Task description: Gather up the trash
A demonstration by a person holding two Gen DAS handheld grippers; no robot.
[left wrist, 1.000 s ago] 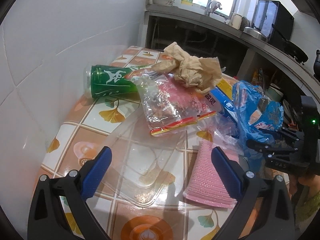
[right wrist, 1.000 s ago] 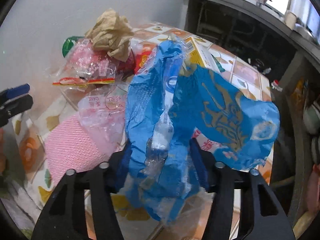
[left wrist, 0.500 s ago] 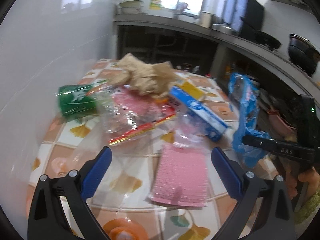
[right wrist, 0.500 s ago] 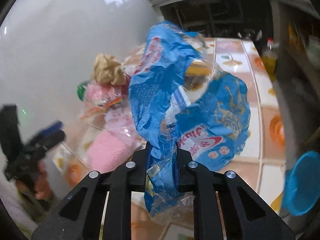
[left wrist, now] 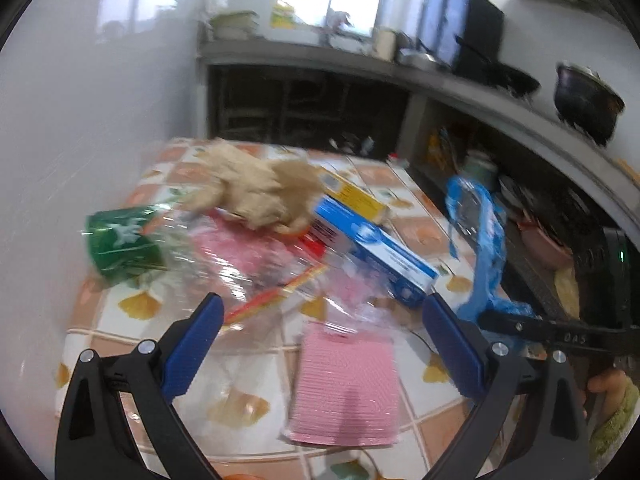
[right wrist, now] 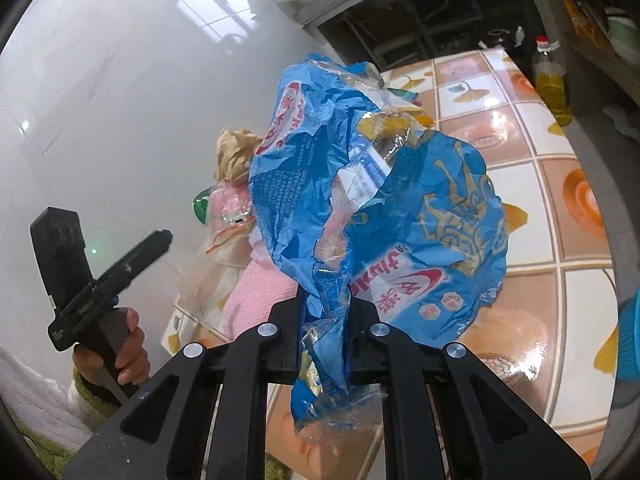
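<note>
- A home kitchen, plainly lived in.
- A long grey counter (left wrist: 460,84) runs along the far wall, behind the table (left wrist: 412,224) with its orange flower-patterned tiles.
- On the counter stand a black pot (left wrist: 588,100), a pan (left wrist: 508,78) and a black appliance (left wrist: 464,28).
- Dark open shelves under the counter hold bowls and jars.
- A bottle of yellow oil (right wrist: 552,80) stands just beyond the table.
- Glossy white tiled walls; windows above the counter.

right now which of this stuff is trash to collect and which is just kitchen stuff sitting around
Trash for the job:
- blue plastic bag, pinched in the right gripper, whose jaws are closing on it
- crumpled brown paper
- green can
- blue box
- pink pack
- open left gripper, holding nothing

Just lying about:
- oil bottle
- black pot
- tiled table
</note>
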